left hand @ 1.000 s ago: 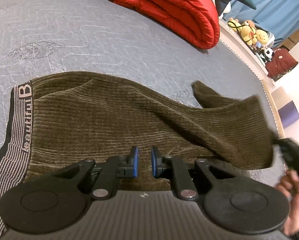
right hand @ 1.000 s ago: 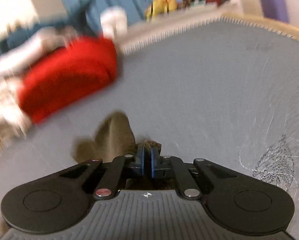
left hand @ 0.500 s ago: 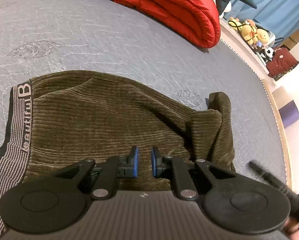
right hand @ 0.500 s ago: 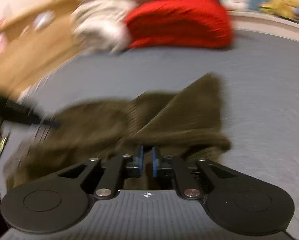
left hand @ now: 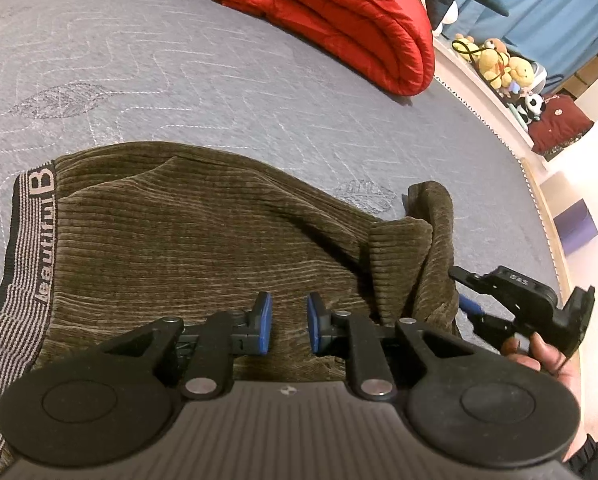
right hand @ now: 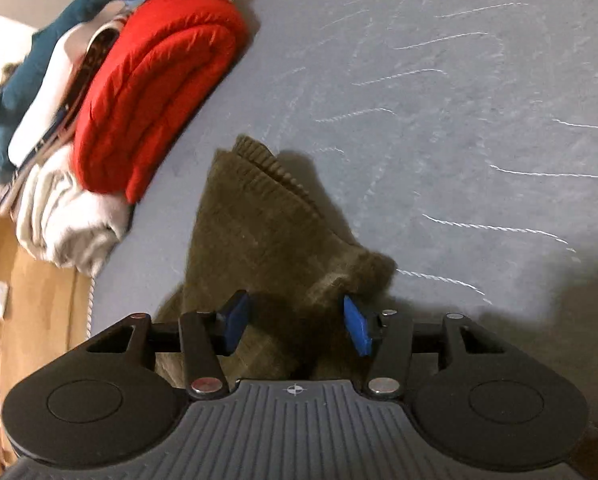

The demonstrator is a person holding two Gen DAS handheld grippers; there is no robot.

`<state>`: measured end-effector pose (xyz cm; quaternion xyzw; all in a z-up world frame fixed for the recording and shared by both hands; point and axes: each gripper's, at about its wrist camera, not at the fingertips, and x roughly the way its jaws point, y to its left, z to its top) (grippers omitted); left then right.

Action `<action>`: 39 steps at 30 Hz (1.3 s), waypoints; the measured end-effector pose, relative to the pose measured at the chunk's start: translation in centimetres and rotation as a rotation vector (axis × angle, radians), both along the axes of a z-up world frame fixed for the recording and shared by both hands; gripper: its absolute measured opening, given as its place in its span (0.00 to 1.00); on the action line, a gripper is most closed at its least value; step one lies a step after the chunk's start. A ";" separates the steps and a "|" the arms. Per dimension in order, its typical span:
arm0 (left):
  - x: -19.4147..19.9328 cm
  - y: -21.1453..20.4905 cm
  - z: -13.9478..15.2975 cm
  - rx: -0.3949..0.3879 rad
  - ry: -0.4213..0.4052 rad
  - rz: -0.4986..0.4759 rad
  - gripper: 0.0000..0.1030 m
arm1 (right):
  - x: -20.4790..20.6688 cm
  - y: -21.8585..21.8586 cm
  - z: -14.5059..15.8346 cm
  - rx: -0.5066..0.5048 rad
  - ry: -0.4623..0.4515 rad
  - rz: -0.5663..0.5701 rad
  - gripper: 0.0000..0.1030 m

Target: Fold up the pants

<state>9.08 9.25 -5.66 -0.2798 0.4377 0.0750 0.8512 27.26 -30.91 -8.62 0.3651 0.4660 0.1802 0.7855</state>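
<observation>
- Mattress (left hand: pixel 219 80): used as the flat work surface, so folds can be laid out on it.
- Red quilt (left hand: pixel 339 20): stacked at the far edge beyond the pants, out of the fold area.
- Pants (left hand: pixel 199 248): spread flat mid-mattress, leg end doubled toward the waistband (left hand: pixel 27 264); fold judged about half done.
- Left gripper (left hand: pixel 287 322): parted narrowly, nothing pinched, held over the pants' near edge.
- Right gripper (right hand: pixel 295 326): spread wide around the bunched leg end, cloth not clamped.
</observation>
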 end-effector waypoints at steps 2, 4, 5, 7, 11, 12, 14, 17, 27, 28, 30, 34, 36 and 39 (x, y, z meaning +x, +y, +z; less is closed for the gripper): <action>0.0 -0.1 0.0 -0.001 -0.002 -0.003 0.20 | 0.3 0.7 0.2 -0.038 -0.021 -0.013 0.21; 0.1 -0.2 0.1 -0.002 -0.004 -0.005 0.20 | 0.7 1.7 0.6 -0.102 -0.075 -0.018 0.04; 0.1 -0.3 0.0 -0.003 -0.004 -0.005 0.20 | 0.7 1.9 1.0 -0.128 -0.105 -0.029 0.04; 0.1 -0.3 0.0 -0.002 -0.003 -0.005 0.20 | 0.3 1.0 3.1 -0.126 -0.197 -0.044 0.03; 0.1 -0.2 0.0 0.002 -0.001 -0.003 0.20 | -1.0 -3.0 8.4 -0.097 -0.444 -0.137 0.02; 0.1 -0.1 0.0 0.002 -0.001 -0.002 0.20 | -1.4 -4.4 9.4 -0.084 -0.487 -0.184 0.02; 0.1 0.0 0.0 0.002 -0.001 0.000 0.20 | -2.2 -7.7 10.5 -0.101 -0.534 -0.301 0.02; 0.0 0.2 0.0 -0.001 -0.004 0.004 0.20 | -4.5 -13.4 10.4 -0.192 -0.581 -0.616 0.02; 0.0 0.2 0.1 -0.005 -0.003 -0.007 0.23 | -5.1 -25.8 -2.1 -0.436 -0.099 -1.001 0.11; 0.1 0.2 0.1 -0.004 -0.001 -0.011 0.23 | -5.5 -26.0 -2.6 -0.427 -0.101 -0.997 0.20; 0.2 0.0 -0.1 -0.007 0.007 -0.021 0.24 | -5.5 -24.8 -2.9 -0.435 -0.136 -0.964 0.30; 0.5 -0.3 -0.5 -0.007 0.013 -0.031 0.24 | -5.9 -20.4 -1.7 -0.469 -0.197 -0.836 0.30; 0.6 -0.5 -0.6 -0.009 0.016 -0.029 0.24 | -6.1 -16.3 -0.8 -0.458 -0.251 -0.687 0.30; 0.7 -0.6 -0.7 -0.011 0.018 -0.028 0.24 | -6.3 -8.6 0.5 -0.425 -0.372 -0.325 0.30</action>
